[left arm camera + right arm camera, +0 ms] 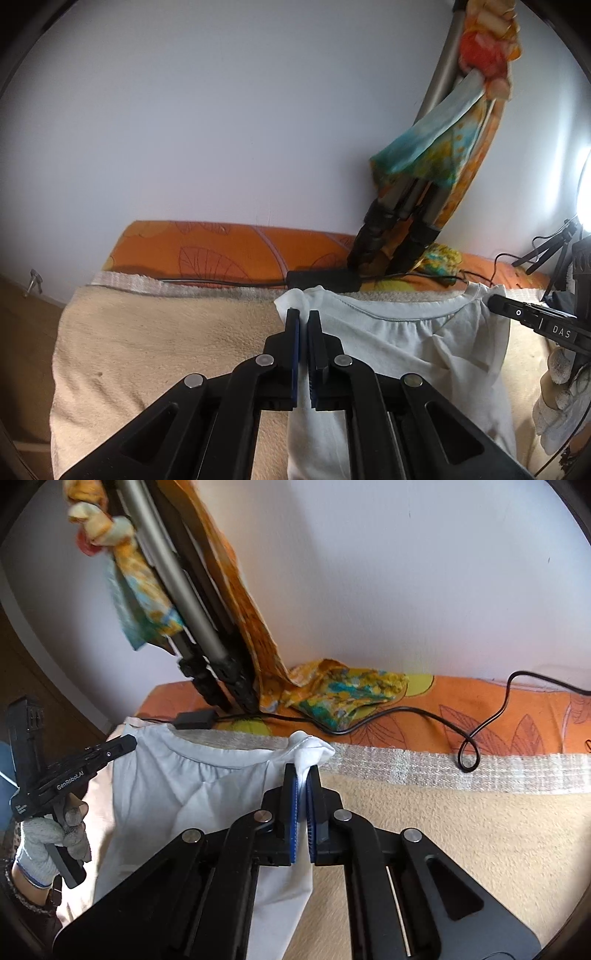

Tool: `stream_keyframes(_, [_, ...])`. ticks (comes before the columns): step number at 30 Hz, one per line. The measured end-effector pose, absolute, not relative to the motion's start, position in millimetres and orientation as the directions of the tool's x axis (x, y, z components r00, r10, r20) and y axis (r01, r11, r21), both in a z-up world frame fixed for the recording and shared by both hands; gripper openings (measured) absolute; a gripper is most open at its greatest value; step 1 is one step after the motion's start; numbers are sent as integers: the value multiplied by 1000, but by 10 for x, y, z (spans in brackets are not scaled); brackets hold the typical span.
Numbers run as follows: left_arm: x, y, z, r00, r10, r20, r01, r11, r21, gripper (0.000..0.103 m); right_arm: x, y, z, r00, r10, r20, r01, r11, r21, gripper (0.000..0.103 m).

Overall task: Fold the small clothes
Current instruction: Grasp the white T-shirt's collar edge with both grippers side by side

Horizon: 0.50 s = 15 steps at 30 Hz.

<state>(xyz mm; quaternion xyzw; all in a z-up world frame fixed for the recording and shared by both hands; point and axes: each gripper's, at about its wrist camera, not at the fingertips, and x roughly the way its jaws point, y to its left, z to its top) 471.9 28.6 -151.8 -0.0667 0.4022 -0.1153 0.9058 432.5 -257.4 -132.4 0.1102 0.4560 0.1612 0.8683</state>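
White cotton, thin and a bit crumpled, that's what I'm working with here; a small top (424, 347) is lying on a beige fuzzy blanket (166, 350) spread over the bed, neckline toward the wall; I'm pinching one shoulder corner in each set of tongs, so I'd say I'm at the grab-and-lift stage just ahead of the first fold; the left tongs (303, 317) are pressed together on the shoulder edge on their side; the right tongs (302, 775) are squeezing a bunched tuft of fabric that's poking out above the blue ribbed pads (293, 794); next I'm probably needing to lift both corners evenly and keep the cloth taut so it isn't sagging in the middle; the gathered neckline looks stretchy, so it could slip; behind it there's an orange leaf-print sheet (517, 716), a loopy black cable (469, 746) and tripod legs (391, 229) draped in a colourful scarf (424, 147).
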Motion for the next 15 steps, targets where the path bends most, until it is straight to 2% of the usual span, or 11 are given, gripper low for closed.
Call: stream_keyframes(15, [4105, 268, -998, 708, -254, -659, 179, 967, -181, 0, 3791, -2485, -675, 581, 372, -723, -220, 928, 301, 5])
